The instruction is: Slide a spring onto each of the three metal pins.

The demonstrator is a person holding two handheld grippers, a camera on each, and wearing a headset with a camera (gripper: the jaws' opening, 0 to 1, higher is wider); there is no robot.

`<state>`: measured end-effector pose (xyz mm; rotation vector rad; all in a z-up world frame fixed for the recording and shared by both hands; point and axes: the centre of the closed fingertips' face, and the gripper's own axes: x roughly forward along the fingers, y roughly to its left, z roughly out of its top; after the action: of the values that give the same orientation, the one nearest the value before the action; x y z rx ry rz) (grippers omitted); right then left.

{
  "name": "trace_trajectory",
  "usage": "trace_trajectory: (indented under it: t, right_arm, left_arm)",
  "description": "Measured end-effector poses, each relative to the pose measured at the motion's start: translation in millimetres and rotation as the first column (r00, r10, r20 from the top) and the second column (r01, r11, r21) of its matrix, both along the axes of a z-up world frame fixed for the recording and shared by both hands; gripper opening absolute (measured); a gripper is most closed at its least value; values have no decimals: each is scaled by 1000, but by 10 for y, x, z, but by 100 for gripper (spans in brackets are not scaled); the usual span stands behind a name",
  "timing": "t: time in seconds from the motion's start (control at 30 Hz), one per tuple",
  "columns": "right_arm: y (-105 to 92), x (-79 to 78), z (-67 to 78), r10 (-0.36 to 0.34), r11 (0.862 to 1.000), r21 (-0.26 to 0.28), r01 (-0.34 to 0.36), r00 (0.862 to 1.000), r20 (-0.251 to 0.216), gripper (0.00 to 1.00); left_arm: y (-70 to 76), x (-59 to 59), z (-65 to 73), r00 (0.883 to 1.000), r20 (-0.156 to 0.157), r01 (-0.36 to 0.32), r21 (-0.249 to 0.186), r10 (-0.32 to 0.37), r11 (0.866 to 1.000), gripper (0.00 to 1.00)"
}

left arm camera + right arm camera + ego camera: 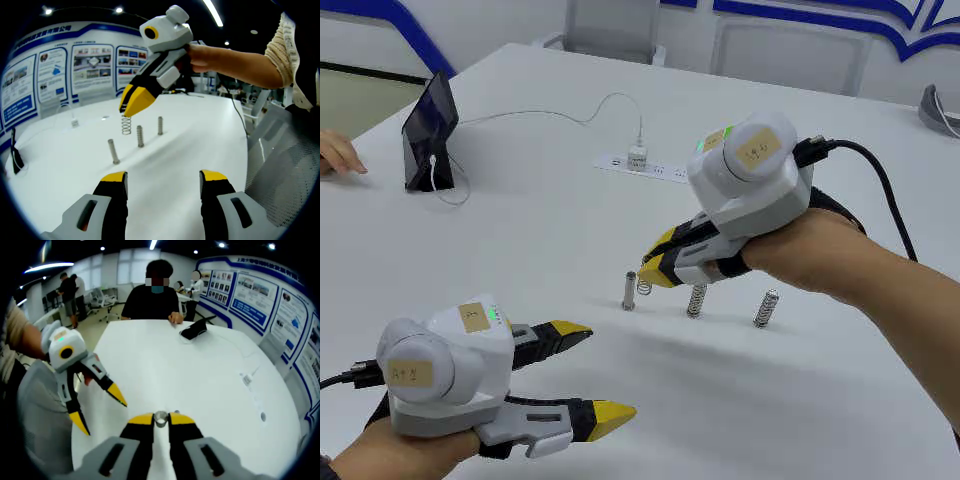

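White tabletop (520,230) stretches under both tools. At lower left the left gripper (605,370) hovers above it, pointing right, its jaws spread wide and empty. Ahead stands a bare pin (629,290), and just beside it hangs a loose spring (644,287), pinched at its top by the right gripper (655,268), which slants down from the right. Further right, the middle pin (696,300) and right pin (766,308) each wear a spring.

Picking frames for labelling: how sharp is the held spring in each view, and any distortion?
Head view: even light, soft shadows, spring small but sharp. Left gripper view: fisheye curves the wall posters; spring clear. Right gripper view: spring end-on, slightly blurred.
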<state>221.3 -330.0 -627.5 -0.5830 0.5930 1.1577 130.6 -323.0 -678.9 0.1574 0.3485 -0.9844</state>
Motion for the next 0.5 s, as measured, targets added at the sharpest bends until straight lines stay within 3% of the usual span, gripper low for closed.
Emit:
trace_trajectory:
  t: [0.5]
  right_arm:
    - [125, 253, -78, -56, 998, 22, 56, 998, 4, 12]
  left_arm:
    - [70, 28, -51, 1000, -15, -18, -2, 18, 1000, 59]
